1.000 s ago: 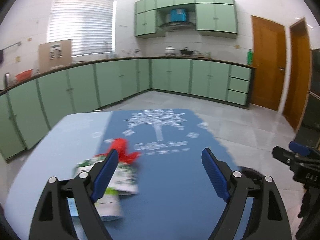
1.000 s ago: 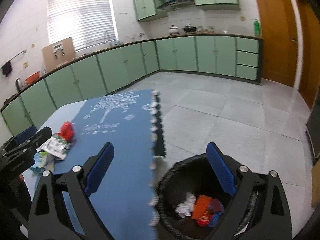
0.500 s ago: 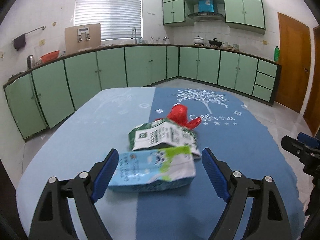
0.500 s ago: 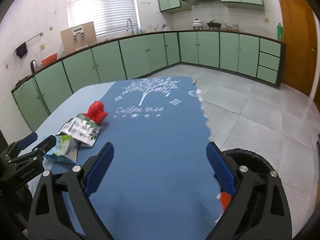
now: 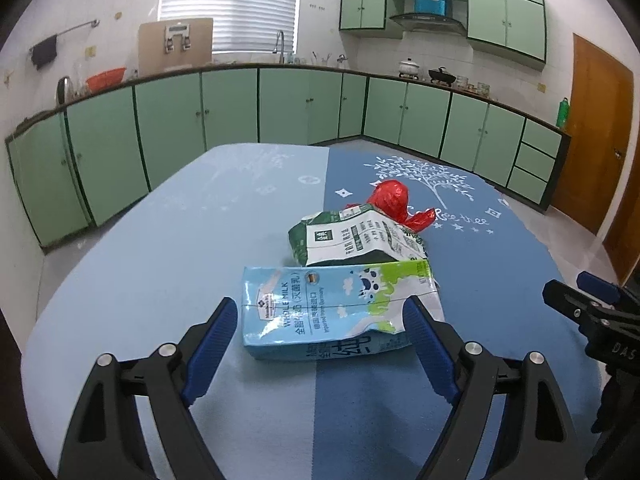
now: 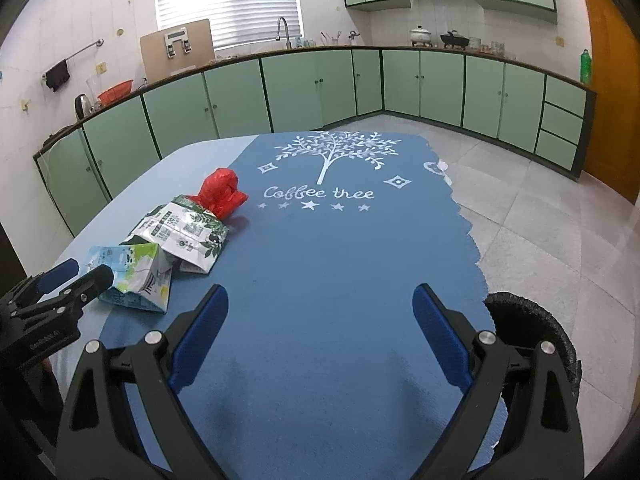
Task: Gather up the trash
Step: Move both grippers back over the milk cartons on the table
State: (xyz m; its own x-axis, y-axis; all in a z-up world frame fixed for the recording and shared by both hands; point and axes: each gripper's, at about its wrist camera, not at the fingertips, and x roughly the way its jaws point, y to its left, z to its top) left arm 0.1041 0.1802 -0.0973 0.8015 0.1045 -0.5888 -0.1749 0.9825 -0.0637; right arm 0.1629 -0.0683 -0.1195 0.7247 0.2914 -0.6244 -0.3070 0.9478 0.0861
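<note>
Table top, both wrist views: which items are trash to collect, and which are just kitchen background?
For the job:
- blue milk carton
- green-and-white carton
- red plastic bag
- black bin, beside the table

Just lying about:
- white pot and black pan on the counter
- green bottle
- red basin

A table covered by a two-tone blue cloth, printed with a white tree and the words "Coffee tree", filled the foreground. Behind it, from nine o'clock round to two o'clock, ran mint-green base cabinets under a dark counter. A window blind hung at twelve o'clock, wall cabinets at one o'clock. At three o'clock stood a brown door, with a green bottle just beside it.
</note>
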